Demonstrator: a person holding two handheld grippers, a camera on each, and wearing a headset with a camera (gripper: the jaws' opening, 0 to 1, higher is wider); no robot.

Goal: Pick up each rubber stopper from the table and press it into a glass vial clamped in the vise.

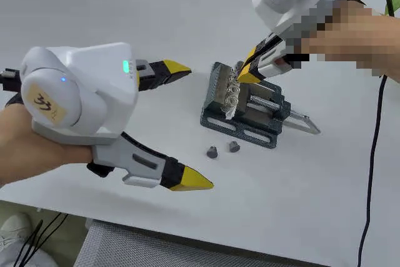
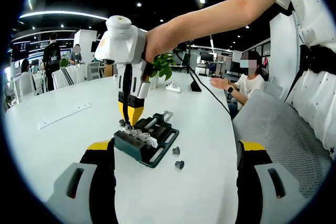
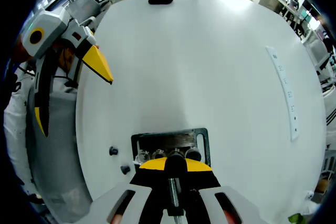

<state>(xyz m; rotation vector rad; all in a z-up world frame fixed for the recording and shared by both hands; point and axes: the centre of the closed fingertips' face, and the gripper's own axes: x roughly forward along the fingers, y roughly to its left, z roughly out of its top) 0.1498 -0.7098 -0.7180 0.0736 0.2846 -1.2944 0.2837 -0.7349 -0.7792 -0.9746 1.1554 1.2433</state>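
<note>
While the right gripper (image 1: 245, 74) stands tips-down over the vise (image 1: 240, 126), jaws closed on a dark stopper (image 3: 176, 161) at the mouth of one vial in the row, the hazards list as follows. Item: an off-centre press, so the stopper seats crooked or squirts from the tips and rolls across the table (image 1: 312, 204). Item: too much downward force on the glass, cracking a vial or pushing it askew in the clamp. Item: neighbouring vials stand close, so the tips may knock one. Left gripper (image 1: 194, 126): jaws wide apart, holding nothing, hovering above the table on the near side of the vise; a careless sweep could scatter the loose stoppers (image 1: 212, 152). Containers: a row of clear vials (image 1: 231, 95) held upright between the vise plates, touching or nearly so; no liquid seen; whether any already carries a stopper cannot be told. Two loose stoppers lie on the table just beside the vise base, near each other but not touching.
</note>
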